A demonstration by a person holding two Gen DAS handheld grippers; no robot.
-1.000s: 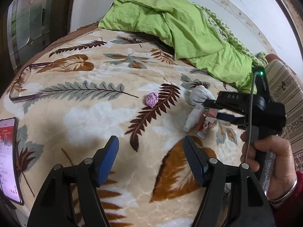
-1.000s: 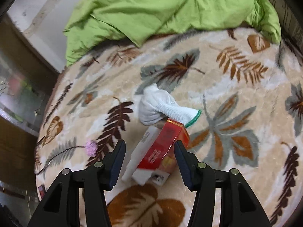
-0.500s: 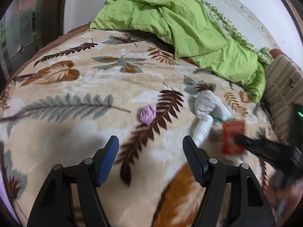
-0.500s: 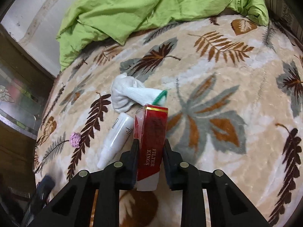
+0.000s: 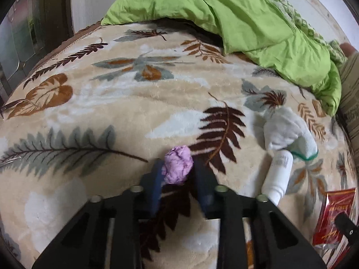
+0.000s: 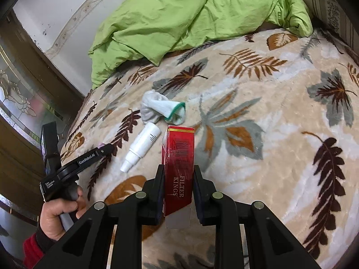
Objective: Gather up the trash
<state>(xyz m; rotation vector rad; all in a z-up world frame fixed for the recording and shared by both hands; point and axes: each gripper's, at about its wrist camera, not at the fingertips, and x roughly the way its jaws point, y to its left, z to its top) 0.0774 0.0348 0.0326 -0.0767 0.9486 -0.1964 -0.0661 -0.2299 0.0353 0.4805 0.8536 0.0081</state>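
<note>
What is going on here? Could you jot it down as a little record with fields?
Place: bed with a leaf-print blanket and a green quilt
Left gripper: fingers closed around a purple paper wad
Right gripper: fingers clamped on a red cigarette pack
Lying on the blanket: white tube, white glove

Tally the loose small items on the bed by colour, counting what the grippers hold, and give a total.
Purple: 1, paper wad
Red: 1, cigarette pack
White: 2, glove and tube
Total: 4
</note>
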